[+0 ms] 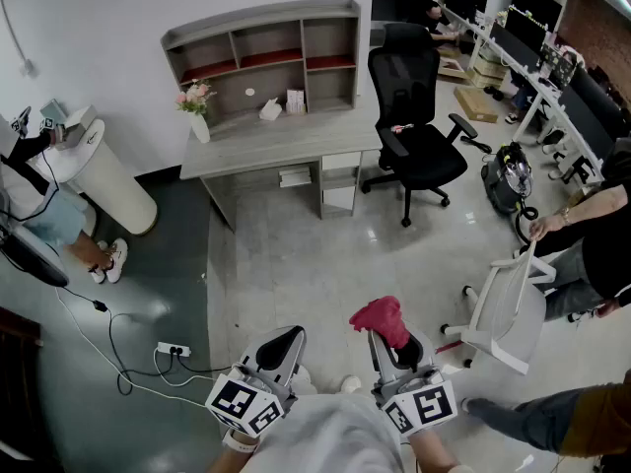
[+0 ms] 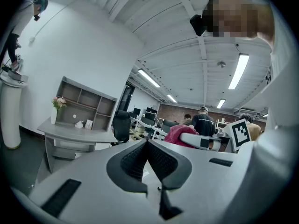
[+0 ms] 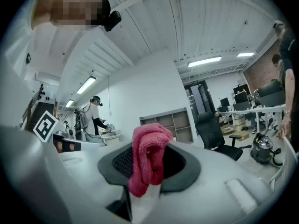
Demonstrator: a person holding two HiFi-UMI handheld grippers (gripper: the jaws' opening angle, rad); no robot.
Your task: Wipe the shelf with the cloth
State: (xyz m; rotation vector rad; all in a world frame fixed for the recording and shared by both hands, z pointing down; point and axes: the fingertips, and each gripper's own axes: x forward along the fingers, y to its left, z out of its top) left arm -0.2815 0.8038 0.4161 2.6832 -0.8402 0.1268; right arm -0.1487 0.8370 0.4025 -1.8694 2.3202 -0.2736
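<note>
right gripper [image 3: 148, 166] jaws clench a crumpled pink knitted cloth [image 1: 381, 317], left gripper [image 2: 147, 147] jaws pressed together on nothing — both well apart from the grey open-fronted shelf [image 1: 266, 30] standing on the grey bench [image 1: 281, 144].

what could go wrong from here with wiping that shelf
The cloth sits bunched and loose in the right gripper; it may slip out while wiping. The flower vase on the desk by the shelf could get knocked. The power strip on the floor is a possible trip hazard.
</note>
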